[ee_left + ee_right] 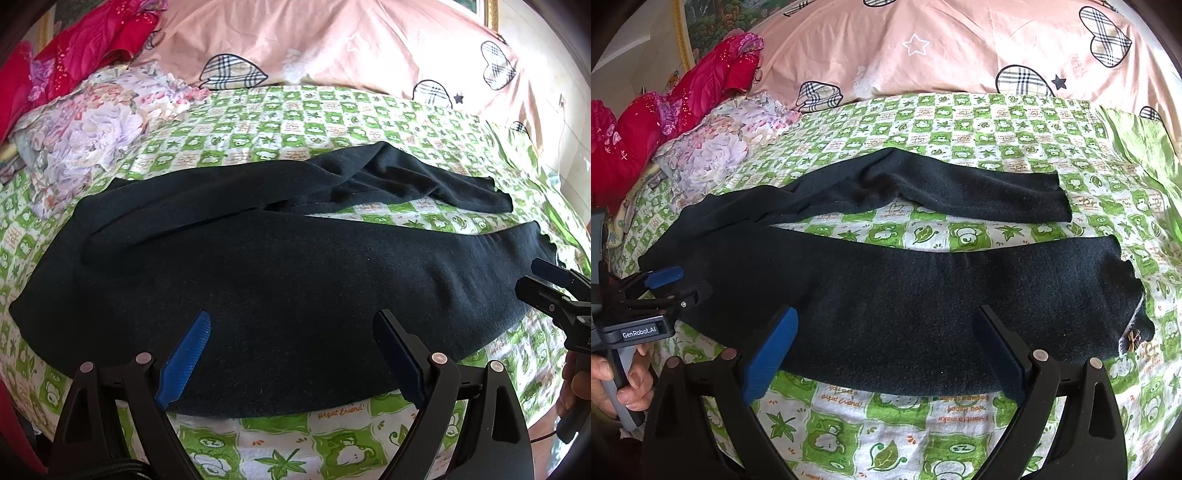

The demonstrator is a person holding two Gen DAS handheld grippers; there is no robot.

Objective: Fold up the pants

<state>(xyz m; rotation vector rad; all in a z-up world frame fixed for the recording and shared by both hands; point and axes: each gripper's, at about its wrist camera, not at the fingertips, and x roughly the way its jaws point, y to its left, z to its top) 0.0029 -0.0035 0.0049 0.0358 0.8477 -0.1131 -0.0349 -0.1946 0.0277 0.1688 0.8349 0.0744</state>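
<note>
Dark pants (280,273) lie spread across a green-and-white checked sheet (258,110), waist to the left, both legs running right with a strip of sheet between them. The far leg (960,188) is rumpled near the crotch. The near leg's cuff (1123,295) has a small bow. My left gripper (291,325) is open and empty, hovering over the near edge of the waist part. My right gripper (886,325) is open and empty over the near leg. Each gripper shows in the other's view: the right one (554,284) at the right edge and the left one (668,284) at the left.
A pink quilt (942,48) with plaid hearts lies along the far side. A floral cloth (96,129) and a red garment (646,110) are piled at the far left. The sheet's near edge (886,443) lies below the grippers.
</note>
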